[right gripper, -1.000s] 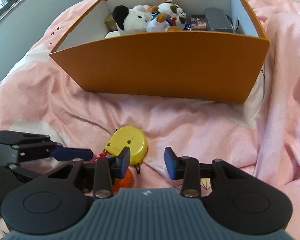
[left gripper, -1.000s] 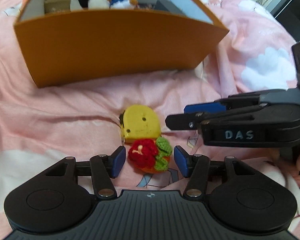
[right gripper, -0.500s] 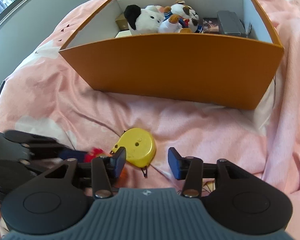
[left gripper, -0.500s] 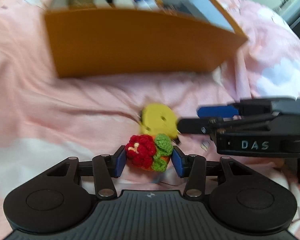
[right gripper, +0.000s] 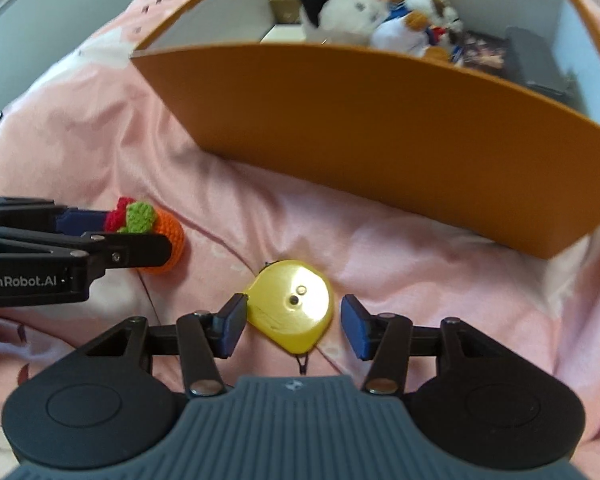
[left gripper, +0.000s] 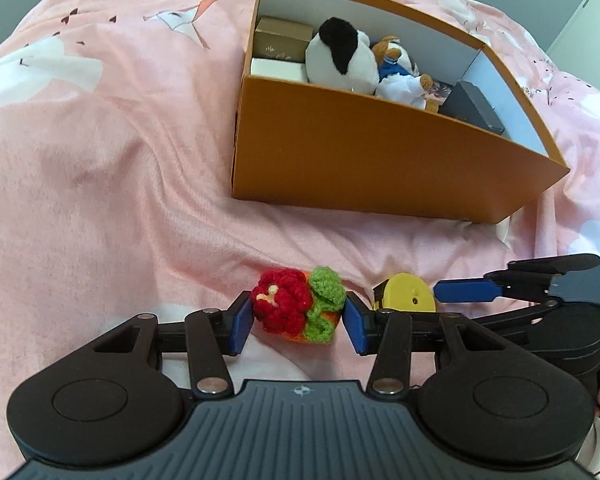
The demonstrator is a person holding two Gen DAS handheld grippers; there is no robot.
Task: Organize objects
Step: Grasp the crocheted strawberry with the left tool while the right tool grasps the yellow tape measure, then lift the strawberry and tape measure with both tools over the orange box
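Note:
A crocheted toy (left gripper: 290, 308) with a red flower, green leaves and an orange base sits between the blue pads of my left gripper (left gripper: 296, 322), which is shut on it just above the pink blanket. Seen from the right wrist, the crocheted toy (right gripper: 168, 236) pokes out past the left gripper's finger (right gripper: 140, 248). A yellow tape measure (right gripper: 294, 304) lies flat on the blanket between the fingers of my right gripper (right gripper: 294, 326). Its jaws are opening, with small gaps on both sides of the case. The orange box (left gripper: 380, 160) stands beyond both.
The orange box (right gripper: 380, 120) holds a black-and-white plush toy (left gripper: 340, 60), a second plush (right gripper: 416, 20), small cartons (left gripper: 284, 38) and a dark case (left gripper: 472, 106). The rumpled pink blanket (left gripper: 100, 140) stretches out to the box's left. A hand's edge shows at the lower right.
The left jaws closed on the crocheted toy and carried it left and slightly up, away from the tape measure. The right gripper moved over the tape measure and its jaws widened.

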